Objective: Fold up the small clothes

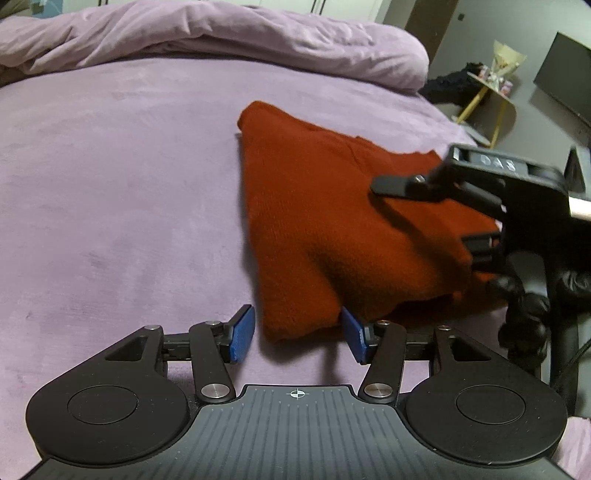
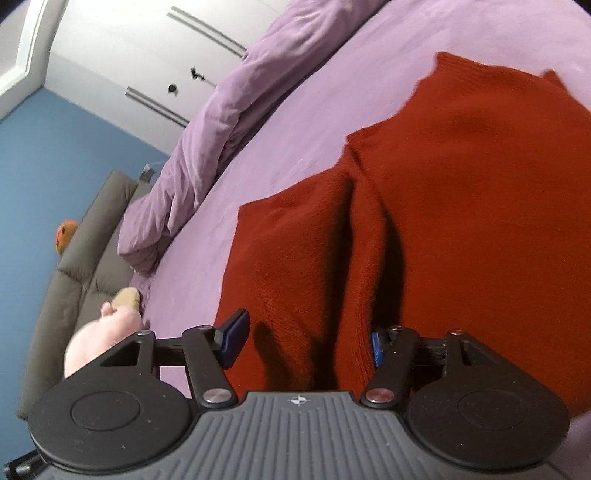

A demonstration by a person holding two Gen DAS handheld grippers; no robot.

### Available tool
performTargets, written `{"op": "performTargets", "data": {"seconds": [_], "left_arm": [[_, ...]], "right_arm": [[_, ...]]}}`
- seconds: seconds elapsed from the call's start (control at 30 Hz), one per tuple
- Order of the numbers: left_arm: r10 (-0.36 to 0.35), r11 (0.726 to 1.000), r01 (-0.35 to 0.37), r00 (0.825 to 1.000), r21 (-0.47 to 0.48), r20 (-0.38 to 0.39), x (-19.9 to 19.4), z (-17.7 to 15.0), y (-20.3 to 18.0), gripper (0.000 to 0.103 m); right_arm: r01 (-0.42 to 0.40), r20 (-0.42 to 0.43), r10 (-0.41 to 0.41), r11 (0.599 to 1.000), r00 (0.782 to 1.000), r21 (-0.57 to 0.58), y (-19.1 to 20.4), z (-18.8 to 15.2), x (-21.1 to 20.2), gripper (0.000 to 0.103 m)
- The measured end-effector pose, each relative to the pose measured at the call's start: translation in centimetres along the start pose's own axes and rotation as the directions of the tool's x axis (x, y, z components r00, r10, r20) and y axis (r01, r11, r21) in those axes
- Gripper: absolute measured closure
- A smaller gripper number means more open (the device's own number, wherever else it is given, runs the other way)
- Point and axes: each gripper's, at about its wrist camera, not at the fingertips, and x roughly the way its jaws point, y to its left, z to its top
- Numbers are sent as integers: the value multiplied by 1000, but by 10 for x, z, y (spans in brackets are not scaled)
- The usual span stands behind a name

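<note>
A rust-red knitted garment (image 1: 332, 221) lies folded on the lilac bed sheet (image 1: 110, 184). Its near corner sits between the blue pads of my left gripper (image 1: 299, 334), which stands open; the left pad (image 1: 243, 332) is clear of the cloth and the right pad touches its edge. In the right wrist view the garment (image 2: 461, 203) fills the right half, with a raised fold running toward the camera. My right gripper (image 2: 306, 343) is open over that fold, its right pad partly hidden by cloth. Its black body (image 1: 517, 192), held by a gloved hand (image 1: 524, 306), hangs over the garment's right side.
A rumpled lilac duvet (image 1: 221, 33) lies along the far side of the bed. Off the bed's right corner stand a yellow-legged side table (image 1: 491, 88) and a dark screen (image 1: 565, 77). A grey padded headboard (image 2: 81, 258), a pink plush toy (image 2: 103, 332) and white wardrobe doors (image 2: 147, 55) show in the right wrist view.
</note>
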Motion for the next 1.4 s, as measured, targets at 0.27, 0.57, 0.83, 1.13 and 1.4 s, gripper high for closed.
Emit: {"op": "performTargets", "data": {"seconds": [0.27, 0.57, 0.83, 1.13, 1.4], "left_arm": [[-11, 1000, 11, 1000, -19, -21, 1, 3, -7, 45], [-38, 999, 38, 999, 9, -23, 11, 7, -36, 44], [-22, 1000, 23, 998, 4, -55, 29, 6, -41, 45], [15, 1000, -15, 999, -4, -52, 30, 9, -51, 45], [17, 1000, -17, 998, 3, -61, 32, 6, -55, 43]], "right_arm": [[206, 104, -181, 917, 978, -343, 52, -5, 3, 89], [450, 329, -320, 746, 889, -490, 56, -4, -50, 90], [299, 180, -261, 925, 948, -235, -8, 9, -62, 61], [501, 360, -353, 690, 863, -522, 46, 1, -49, 92], [622, 402, -485, 690, 777, -369, -12, 4, -71, 75]]}}
